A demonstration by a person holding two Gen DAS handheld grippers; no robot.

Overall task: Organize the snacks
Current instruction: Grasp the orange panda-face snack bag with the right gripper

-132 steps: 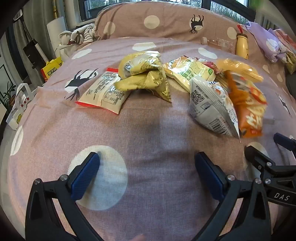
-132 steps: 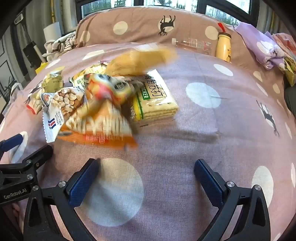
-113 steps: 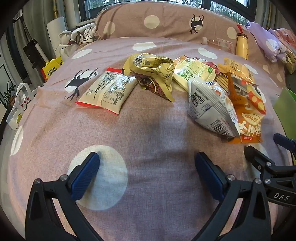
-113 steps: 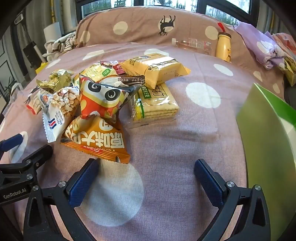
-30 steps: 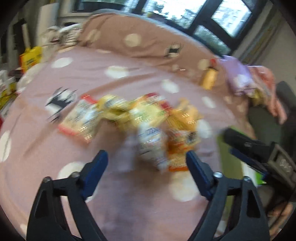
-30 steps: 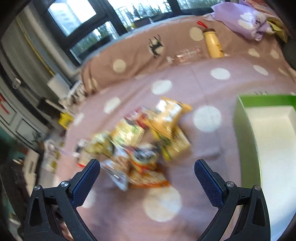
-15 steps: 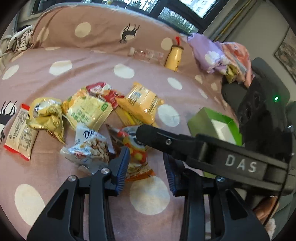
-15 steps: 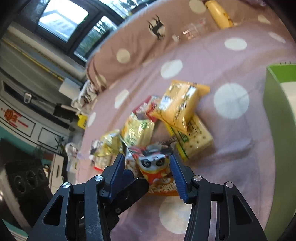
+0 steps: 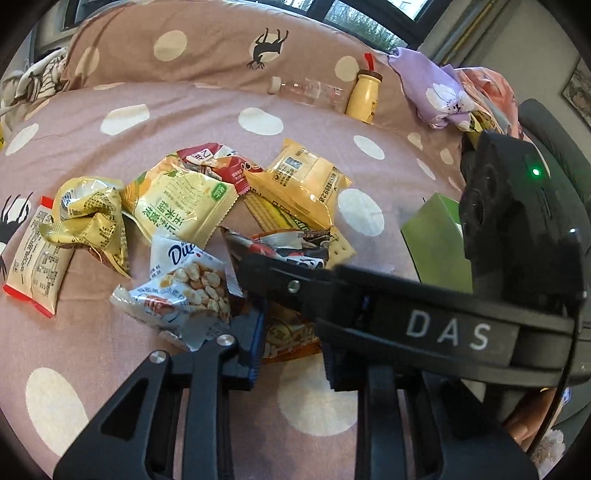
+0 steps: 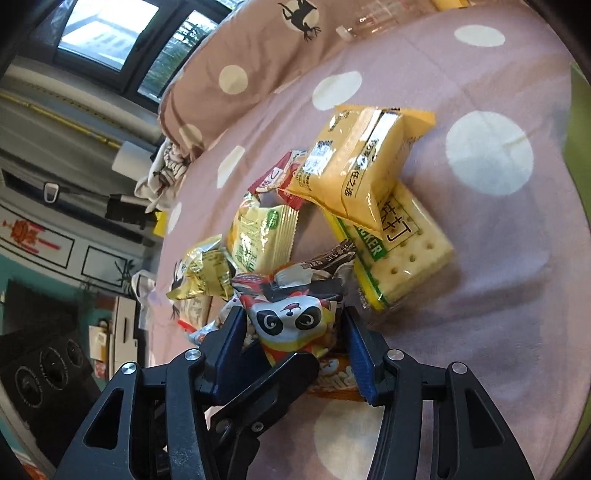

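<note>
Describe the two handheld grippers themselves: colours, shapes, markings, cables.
Both the left gripper and the right gripper have black angular frames with cut-outs, silver screws and blue pads on the jaws. Seen from the left camera, the right one carries white "DAS" lettering, a black box with a green light and a thin black cable.

A home bedroom; polka-dot bedspread (image 9: 155, 369), matching pillow (image 9: 207, 48), window (image 10: 107, 33) behind, speaker (image 10: 40, 365) beside

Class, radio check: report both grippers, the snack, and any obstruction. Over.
Right gripper straddles panda bag, grip unconfirmed. Left gripper narrowed over pile, crossed by right. Green box waits right. Cracker pack touches bag.
</note>
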